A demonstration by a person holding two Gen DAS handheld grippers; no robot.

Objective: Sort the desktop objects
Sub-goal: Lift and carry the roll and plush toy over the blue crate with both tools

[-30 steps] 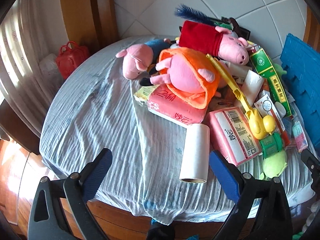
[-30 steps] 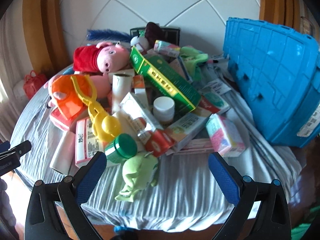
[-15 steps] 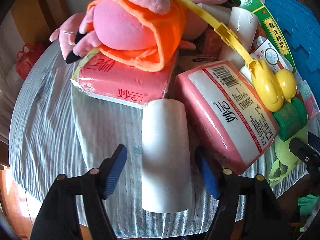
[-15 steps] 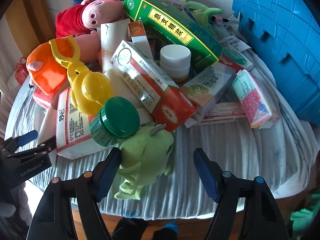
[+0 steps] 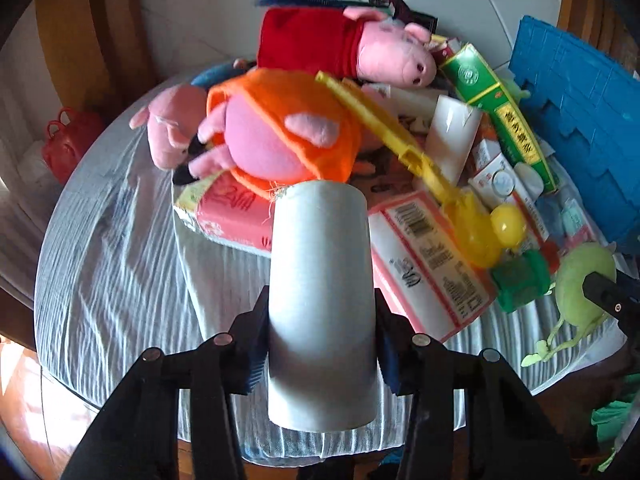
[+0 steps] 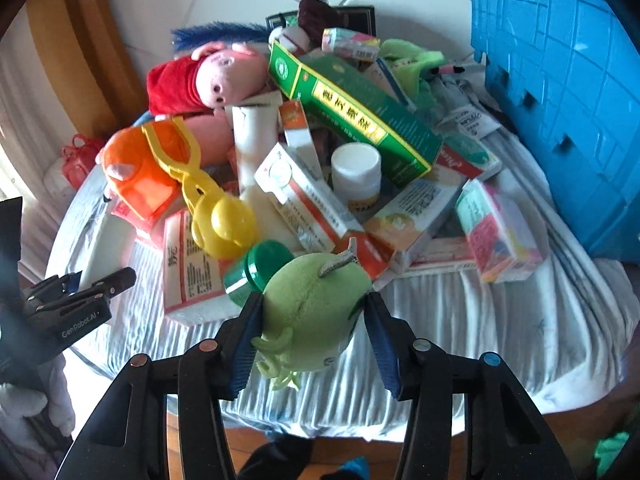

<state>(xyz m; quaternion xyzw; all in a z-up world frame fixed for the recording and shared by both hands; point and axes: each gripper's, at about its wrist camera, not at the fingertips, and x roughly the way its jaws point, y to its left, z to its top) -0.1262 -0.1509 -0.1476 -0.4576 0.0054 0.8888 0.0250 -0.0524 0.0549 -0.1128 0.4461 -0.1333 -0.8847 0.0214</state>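
Observation:
My left gripper (image 5: pixel 321 344) is shut on a white paper roll (image 5: pixel 321 300) and holds it lifted above the cloth-covered table (image 5: pixel 112 264). My right gripper (image 6: pixel 310 344) is shut on a light green plush toy (image 6: pixel 312 312), raised near the table's front edge. The same toy shows in the left wrist view (image 5: pixel 580 280) at the right, and the left gripper shows at the left of the right wrist view (image 6: pixel 80 296). Behind lies a heap: an orange-clad pink pig plush (image 5: pixel 276 144), a red-clad pig plush (image 5: pixel 360 52), pink tissue packs (image 5: pixel 432 264) and a yellow duck clamp (image 6: pixel 208 208).
A blue plastic crate (image 6: pixel 560 92) stands at the right. A long green box (image 6: pixel 352 112), a white pill bottle (image 6: pixel 356 172), a green-lidded jar (image 6: pixel 256 272) and several medicine boxes (image 6: pixel 308 204) crowd the middle. A red bag (image 5: pixel 68 144) sits left beyond the table.
My left gripper closed on the white roll and lifted it. My right gripper closed on the green plush and raised it off the cloth.

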